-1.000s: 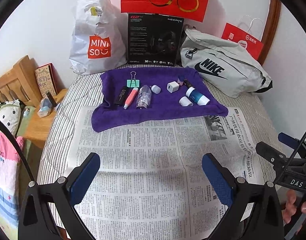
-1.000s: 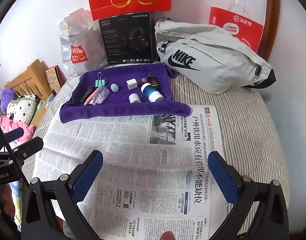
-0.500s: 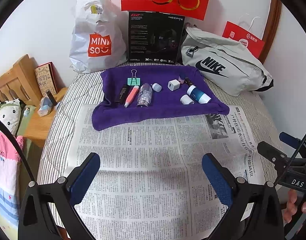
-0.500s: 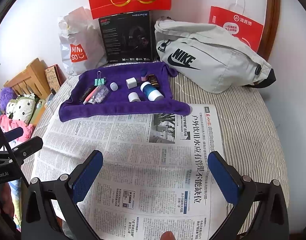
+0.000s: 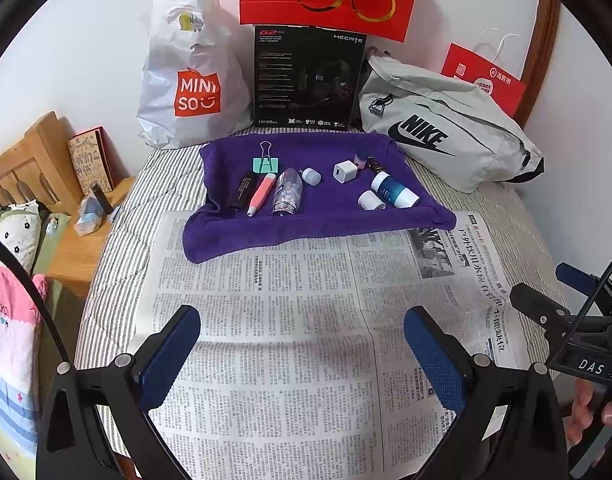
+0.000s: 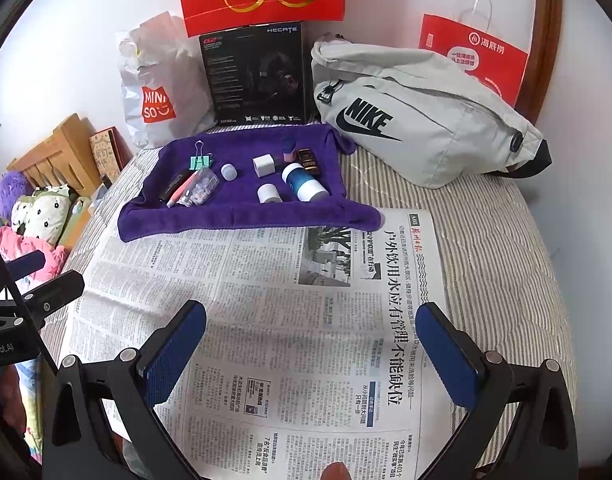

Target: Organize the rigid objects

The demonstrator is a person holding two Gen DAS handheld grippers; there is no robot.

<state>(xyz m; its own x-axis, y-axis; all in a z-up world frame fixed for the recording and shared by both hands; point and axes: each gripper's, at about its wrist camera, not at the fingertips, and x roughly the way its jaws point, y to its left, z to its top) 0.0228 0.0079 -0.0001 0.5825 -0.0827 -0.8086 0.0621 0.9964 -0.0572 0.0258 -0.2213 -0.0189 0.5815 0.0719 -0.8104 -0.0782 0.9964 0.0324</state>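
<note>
Hovering wide-jawed over the newspaper, both grippers are holding nothing.

The left gripper and right gripper are waiting near the bed's front edge, while the small items are lying on the purple towel at the far edge. The pill bottle and blue-white tube are lying sideways; a glancing pinch is likely to roll them.

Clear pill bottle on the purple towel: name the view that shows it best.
The right wrist view: the clear pill bottle lies side-on there, its white pills individually visible. In the left wrist view the bottle points toward the camera, foreshortened, and the pills blur together.
</note>
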